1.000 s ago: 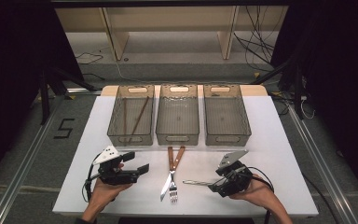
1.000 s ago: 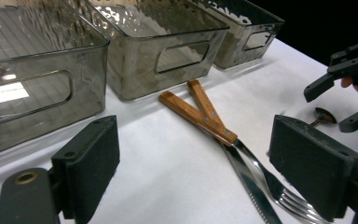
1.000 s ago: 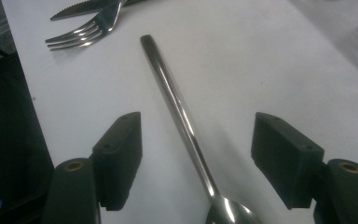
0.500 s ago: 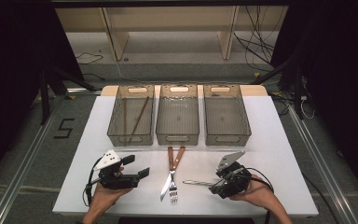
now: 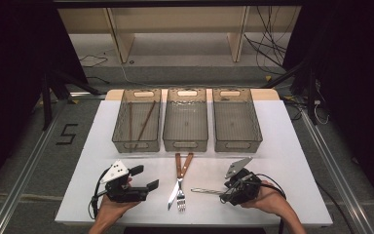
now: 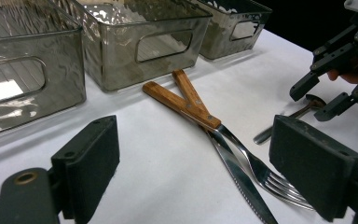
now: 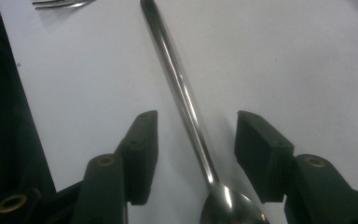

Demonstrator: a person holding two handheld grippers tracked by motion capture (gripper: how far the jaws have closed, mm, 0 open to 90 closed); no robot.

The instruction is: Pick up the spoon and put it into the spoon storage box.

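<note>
Now right tongs (image 7: 193,158) closing, half-open astride spoon (image 7: 182,93), seemingly untouched.

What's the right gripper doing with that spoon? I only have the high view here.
Observer: In the right gripper view the right gripper has its jaws either side of the spoon handle, just above the bowl; they have just been closing.
Operator: Pinched yet?
Observer: No, bare table shows between each of the pads and the handle.
Operator: And the left one?
Observer: The left gripper view shows the left gripper wide open, nothing between its jaws, aimed at the crossed knife and fork.
</note>
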